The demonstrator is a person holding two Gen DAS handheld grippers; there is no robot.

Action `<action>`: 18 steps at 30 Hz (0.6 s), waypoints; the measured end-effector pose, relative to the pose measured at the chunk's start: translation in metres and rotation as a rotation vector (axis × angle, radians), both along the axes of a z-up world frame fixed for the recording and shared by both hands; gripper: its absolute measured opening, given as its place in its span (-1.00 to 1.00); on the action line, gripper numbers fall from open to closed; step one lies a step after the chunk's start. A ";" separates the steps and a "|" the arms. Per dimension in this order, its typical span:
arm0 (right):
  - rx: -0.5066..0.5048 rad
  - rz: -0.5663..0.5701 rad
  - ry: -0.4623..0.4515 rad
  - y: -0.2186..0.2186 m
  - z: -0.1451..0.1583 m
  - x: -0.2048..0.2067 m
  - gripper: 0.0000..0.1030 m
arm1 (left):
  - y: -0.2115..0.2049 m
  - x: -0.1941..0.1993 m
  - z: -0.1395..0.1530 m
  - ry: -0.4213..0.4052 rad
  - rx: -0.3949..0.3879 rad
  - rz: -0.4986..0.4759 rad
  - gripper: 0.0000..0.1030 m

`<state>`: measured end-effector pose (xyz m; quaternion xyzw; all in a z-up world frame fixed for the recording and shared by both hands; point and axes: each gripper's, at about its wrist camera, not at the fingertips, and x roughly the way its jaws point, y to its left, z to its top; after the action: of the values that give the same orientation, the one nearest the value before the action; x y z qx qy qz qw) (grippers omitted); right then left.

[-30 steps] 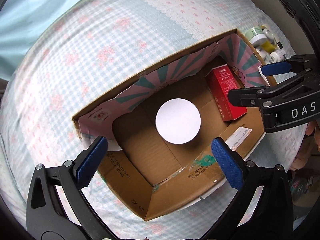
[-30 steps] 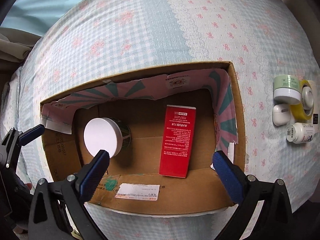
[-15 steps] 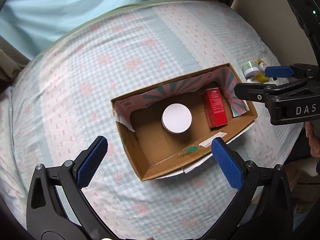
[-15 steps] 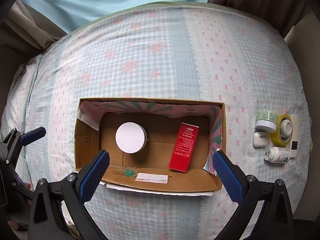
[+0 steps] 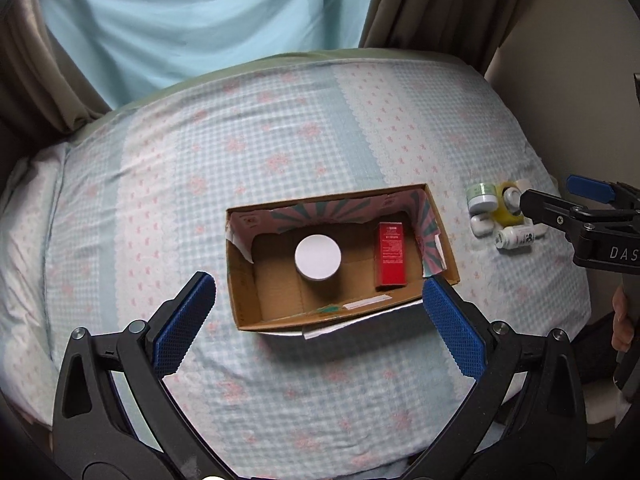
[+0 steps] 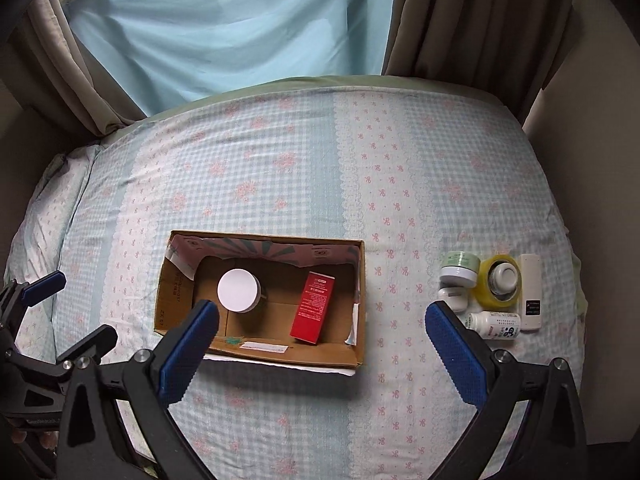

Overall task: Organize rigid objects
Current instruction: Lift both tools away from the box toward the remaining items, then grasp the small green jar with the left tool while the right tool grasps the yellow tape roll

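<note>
Both my left gripper (image 5: 316, 312) and right gripper (image 6: 320, 336) are spread apart, empty, above the bed. The cardboard box (image 6: 256, 344) holds a white-lidded jar (image 6: 238, 290) and a red carton (image 6: 314, 307). The small white bottle (image 6: 494, 324) lies on its side beside the yellow tape roll (image 6: 498, 284), its long axis left-right, cap towards the box. I think it can roll on the soft sheet.

The left gripper (image 5: 316, 320) hangs over the bed (image 5: 280, 152) with its blue-padded fingers (image 5: 182, 326) spread wide and nothing between them; beyond the fingertips, in the gap, lies an open cardboard box (image 5: 244, 284); inside it a white-lidded jar (image 5: 318, 257) stands toward the left finger and a red carton (image 5: 391, 254) lies flat toward the right finger; past the right finger, outside the box, small containers (image 5: 498, 216) cluster together, with the right gripper (image 5: 548, 200) reaching over them.
</note>
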<state>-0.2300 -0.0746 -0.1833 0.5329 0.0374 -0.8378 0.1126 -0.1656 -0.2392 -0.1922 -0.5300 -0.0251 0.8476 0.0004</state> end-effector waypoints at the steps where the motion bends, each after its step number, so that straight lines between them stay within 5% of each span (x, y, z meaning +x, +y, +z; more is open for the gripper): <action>1: 0.000 0.001 0.011 0.014 0.002 0.003 1.00 | 0.010 0.001 0.002 0.003 0.011 0.013 1.00; 12: 0.037 0.017 0.092 0.196 0.023 0.018 1.00 | 0.159 -0.021 0.017 0.027 0.095 0.018 1.00; 18: 0.039 0.087 0.106 0.256 0.006 0.001 1.00 | 0.225 -0.057 -0.004 -0.033 0.136 -0.005 1.00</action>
<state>-0.2287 0.1813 -0.1772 0.4879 0.0828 -0.8582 0.1363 -0.2224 -0.0140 -0.1961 -0.5426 -0.0813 0.8352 0.0382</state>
